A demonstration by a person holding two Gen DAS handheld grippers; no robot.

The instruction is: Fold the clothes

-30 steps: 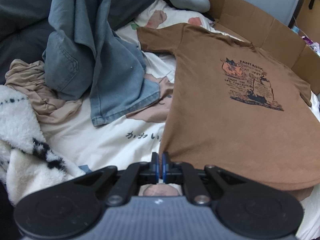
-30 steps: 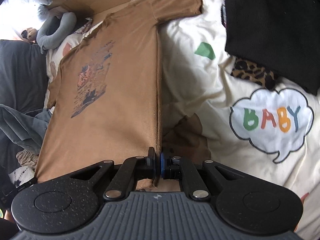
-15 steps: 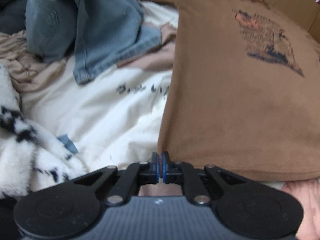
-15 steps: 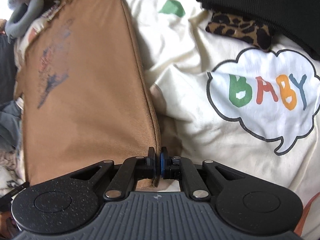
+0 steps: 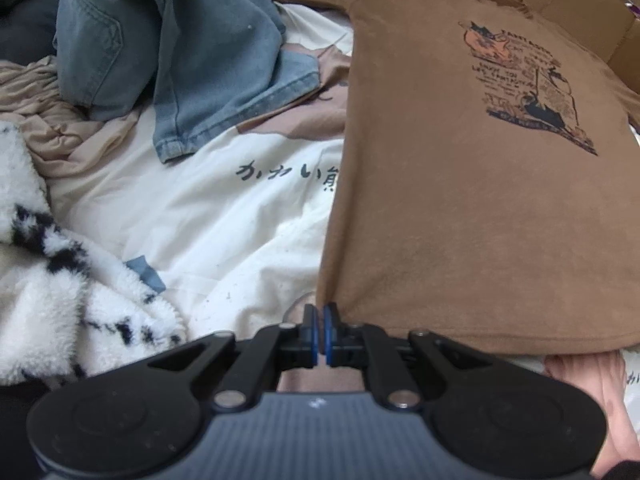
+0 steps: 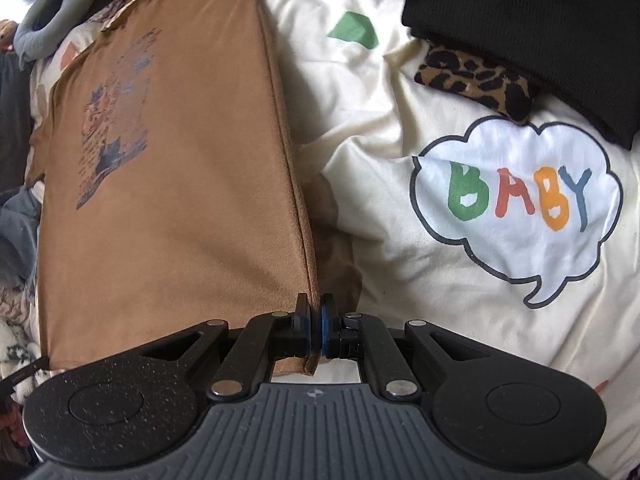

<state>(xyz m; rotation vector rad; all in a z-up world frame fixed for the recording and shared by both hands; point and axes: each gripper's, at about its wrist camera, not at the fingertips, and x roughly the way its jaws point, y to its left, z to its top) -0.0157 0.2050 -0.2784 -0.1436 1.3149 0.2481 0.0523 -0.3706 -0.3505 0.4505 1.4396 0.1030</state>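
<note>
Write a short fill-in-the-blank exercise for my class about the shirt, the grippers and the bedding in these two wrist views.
1. The brown T-shirt lies with its print facing ____.
2. The right gripper is shut on the shirt's ____ hem corner.
3. The speech bubble on the quilt reads ____.
4. The garment beside the shirt's sleeve is made of blue ____.

Answers: up; bottom; BABY; denim

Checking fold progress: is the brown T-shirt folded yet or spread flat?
Spread flat: the brown T-shirt lies print-up, full length, left gripper and right gripper pinching its hem corners.
</note>
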